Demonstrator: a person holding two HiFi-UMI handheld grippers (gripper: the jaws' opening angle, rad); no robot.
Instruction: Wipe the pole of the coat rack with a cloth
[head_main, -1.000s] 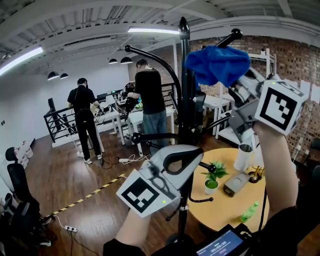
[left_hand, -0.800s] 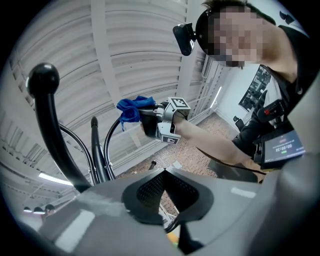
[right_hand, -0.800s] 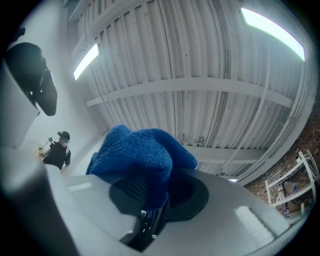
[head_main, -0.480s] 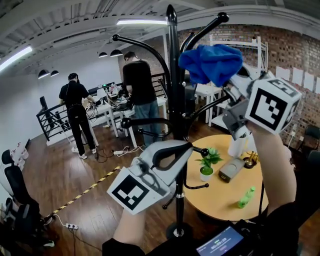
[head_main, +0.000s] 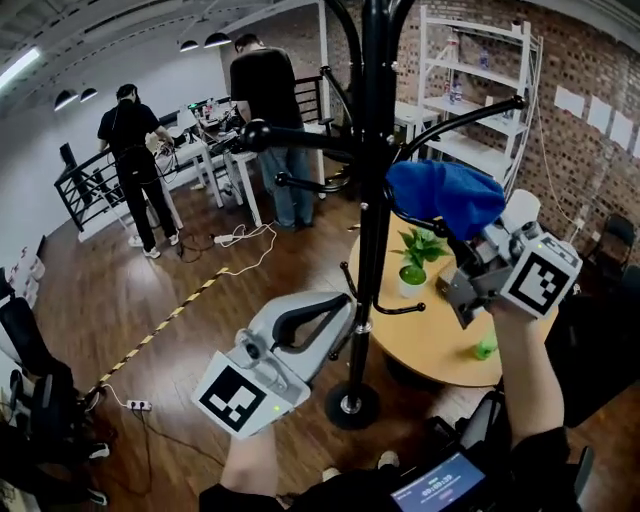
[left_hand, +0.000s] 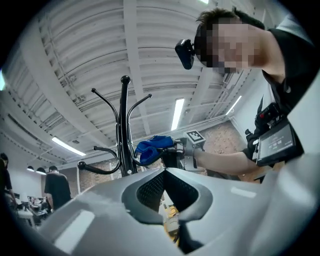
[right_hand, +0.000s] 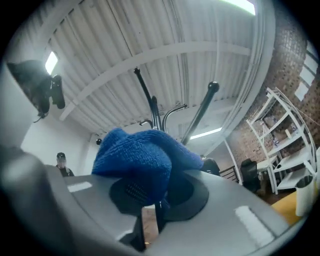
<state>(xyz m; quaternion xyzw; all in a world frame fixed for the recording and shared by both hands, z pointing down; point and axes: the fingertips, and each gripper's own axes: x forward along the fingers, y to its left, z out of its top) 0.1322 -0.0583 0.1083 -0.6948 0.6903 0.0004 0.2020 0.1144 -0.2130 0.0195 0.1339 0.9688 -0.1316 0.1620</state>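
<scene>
Right hand-held gripper (right_hand: 150, 202) pinches blue cloth (right_hand: 142, 157) below the rack's pole (right_hand: 154, 114)

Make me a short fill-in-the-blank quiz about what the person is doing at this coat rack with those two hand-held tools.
1. The right tool is shut on a ___ cloth.
2. The pole of the coat rack is ___ in colour.
3. The left tool is shut, and between its jaws there is ___.
4. In the head view, the cloth sits to the ___ of the pole.

Missing words: blue; black; nothing; right.
</scene>
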